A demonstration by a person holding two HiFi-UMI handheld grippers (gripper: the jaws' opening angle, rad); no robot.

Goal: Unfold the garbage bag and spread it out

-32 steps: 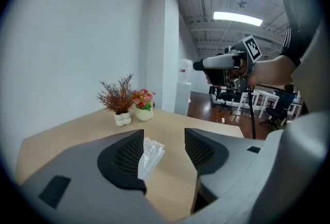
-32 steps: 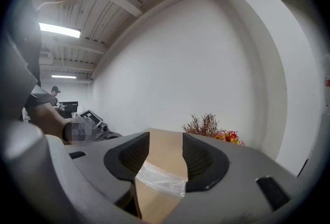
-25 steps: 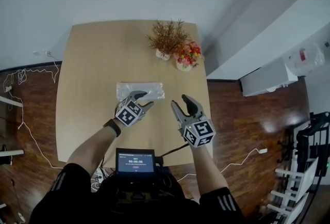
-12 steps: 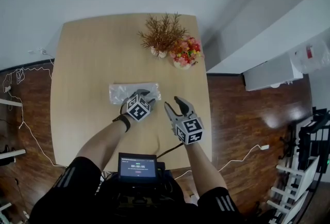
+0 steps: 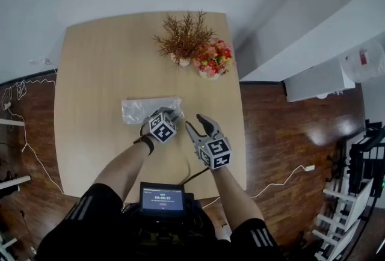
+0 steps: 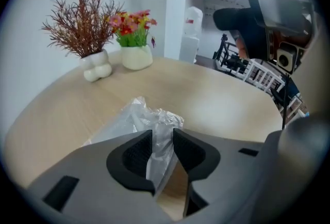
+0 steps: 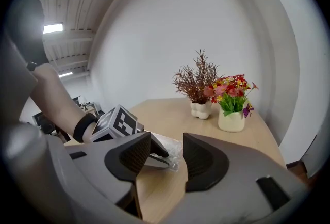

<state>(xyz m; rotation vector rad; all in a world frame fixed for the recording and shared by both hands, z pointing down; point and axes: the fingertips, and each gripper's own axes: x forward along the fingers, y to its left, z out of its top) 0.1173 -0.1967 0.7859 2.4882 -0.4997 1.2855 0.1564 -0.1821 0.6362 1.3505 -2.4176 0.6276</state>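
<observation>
A folded clear garbage bag (image 5: 146,110) lies flat on the wooden table (image 5: 96,73). My left gripper (image 5: 170,113) is down at the bag's right end. In the left gripper view the crumpled edge of the bag (image 6: 136,117) stands up between the left gripper's (image 6: 162,148) jaws. They have just been closing, a narrow gap remains, and I cannot see the pads pinching the plastic. My right gripper (image 5: 197,124) hovers open and empty just right of the left one. From the right gripper (image 7: 166,158) I see the left gripper's marker cube (image 7: 117,124) and the bag (image 7: 172,148).
A dried plant in a white vase (image 5: 180,43) and a pot of flowers (image 5: 212,61) stand at the table's far right. A small screen (image 5: 161,198) sits at the person's waist. Cables (image 5: 24,127) lie on the floor at the left.
Both grippers have sunk toward the table. The left gripper has settled onto the bag's right end and its jaws have narrowed around the plastic. The right jaws look unchanged.
</observation>
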